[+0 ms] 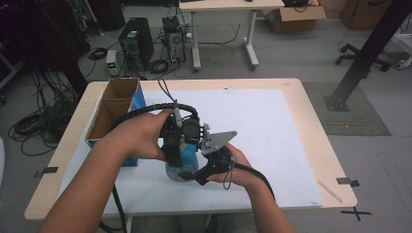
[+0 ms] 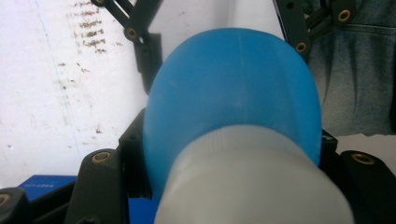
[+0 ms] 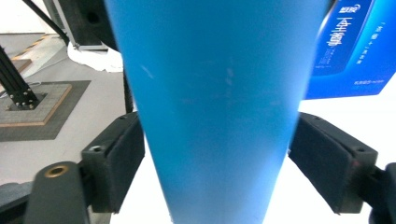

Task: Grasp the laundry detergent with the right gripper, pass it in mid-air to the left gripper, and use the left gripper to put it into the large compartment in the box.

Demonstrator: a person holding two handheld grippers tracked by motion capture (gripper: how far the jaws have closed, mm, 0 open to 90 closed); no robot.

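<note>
Over the white surface [image 1: 272, 141] we keep the left tool [image 1: 176, 162] clamped on the blue bottle [image 2: 233, 88] while the right tool [image 3: 219, 163], jaws parted around it, backs away squarely.

To your left an open cardboard box [image 1: 115, 107] blocks the way; the white mat [image 1: 272, 131] to your right lies free.

Both forearms are brought in from six o'clock and met at the centre. The left gripper [image 1: 180, 162] is pointed down, jaws clamped. The right gripper [image 1: 198, 175] is aimed toward nine o'clock, jaws parted.
</note>
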